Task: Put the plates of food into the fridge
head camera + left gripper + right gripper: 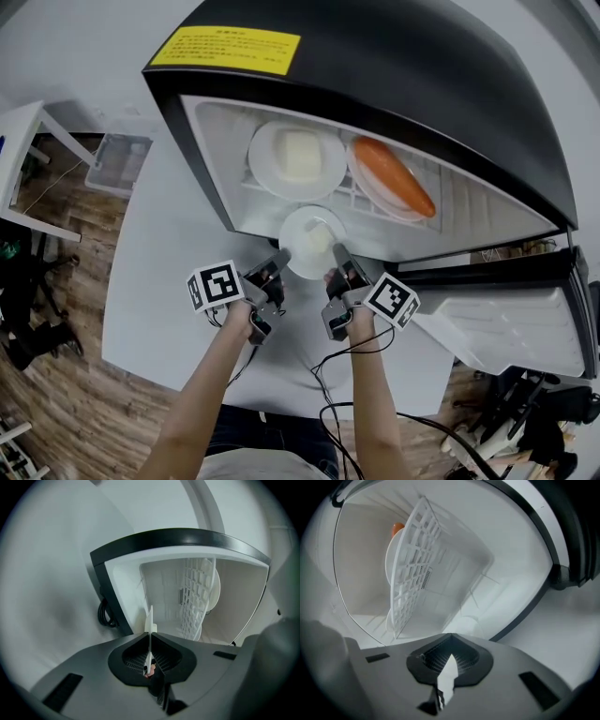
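A small white plate (312, 242) with a pale piece of food hangs at the fridge's (375, 75) lower opening, held from both sides. My left gripper (281, 258) is shut on its left rim, and the thin rim (150, 625) shows edge-on between the jaws. On the opposite rim (447, 674) my right gripper (339, 255) is shut. Two more plates rest on the white wire shelf (366, 197) above. One carries a white block (296, 157), the other a long orange food (394, 178).
The fridge door (506, 323) stands open to the right. The fridge sits on a grey table (169, 281). Cables (347, 375) trail from the grippers toward the person. A clear plastic box (117, 161) lies on the floor at left. A black cord (107, 613) loops beside the fridge.
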Demonstrator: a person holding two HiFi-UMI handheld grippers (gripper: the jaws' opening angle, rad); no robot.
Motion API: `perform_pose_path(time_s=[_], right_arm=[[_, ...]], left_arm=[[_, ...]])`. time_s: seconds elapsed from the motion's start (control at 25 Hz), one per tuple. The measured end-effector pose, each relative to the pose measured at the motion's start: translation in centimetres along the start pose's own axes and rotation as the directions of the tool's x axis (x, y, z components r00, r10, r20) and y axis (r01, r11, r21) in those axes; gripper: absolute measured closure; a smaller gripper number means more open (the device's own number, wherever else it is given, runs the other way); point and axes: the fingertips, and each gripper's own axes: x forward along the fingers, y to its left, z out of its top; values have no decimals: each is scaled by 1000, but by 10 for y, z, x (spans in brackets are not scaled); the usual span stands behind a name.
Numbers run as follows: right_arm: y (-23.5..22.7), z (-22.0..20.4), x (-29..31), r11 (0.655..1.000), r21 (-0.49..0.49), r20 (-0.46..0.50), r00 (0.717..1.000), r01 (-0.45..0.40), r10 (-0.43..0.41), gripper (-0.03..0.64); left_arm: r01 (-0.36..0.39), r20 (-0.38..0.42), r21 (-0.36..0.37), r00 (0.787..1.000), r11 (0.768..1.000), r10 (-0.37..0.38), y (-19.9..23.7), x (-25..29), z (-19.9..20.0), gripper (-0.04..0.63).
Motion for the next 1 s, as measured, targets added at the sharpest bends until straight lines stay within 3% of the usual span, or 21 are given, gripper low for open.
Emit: perform_pose_path(time_s=[0.4, 1.0], right_arm=[[-2, 8, -23, 1000, 28, 64, 998, -12, 11, 603], [-10, -20, -32, 997, 77, 22, 1000, -7, 5, 603]], left_arm=[[19, 114, -131, 993, 991, -4, 7, 8, 19, 578], [-48, 179, -229, 980, 972, 90, 2, 52, 41, 578]])
